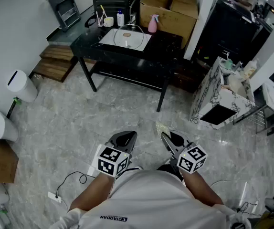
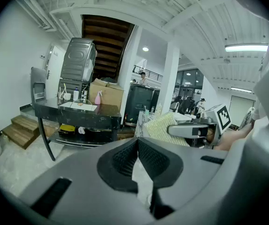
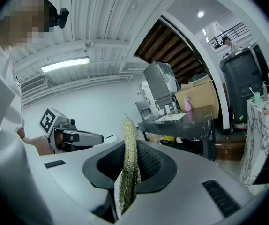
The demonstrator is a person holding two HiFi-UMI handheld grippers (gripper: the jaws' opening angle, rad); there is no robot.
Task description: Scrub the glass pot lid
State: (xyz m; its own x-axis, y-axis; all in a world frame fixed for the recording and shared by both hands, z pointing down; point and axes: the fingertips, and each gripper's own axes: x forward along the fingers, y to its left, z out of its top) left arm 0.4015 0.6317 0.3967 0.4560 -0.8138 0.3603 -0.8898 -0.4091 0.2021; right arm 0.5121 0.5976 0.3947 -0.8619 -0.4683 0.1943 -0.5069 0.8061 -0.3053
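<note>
The glass pot lid lies on a white mat on the black table, far ahead of both grippers. Close to my body, my right gripper is shut on a yellow-green scouring pad. In the right gripper view the pad stands on edge between the jaws of that gripper. My left gripper is beside it, and in its own view the left gripper is shut with nothing in it. The pad also shows in the left gripper view.
On the table stand a pink spray bottle, a white bottle and a cup of utensils. Cardboard boxes sit behind. A marble-patterned cabinet is at the right, white bins at the left, a cable on the floor.
</note>
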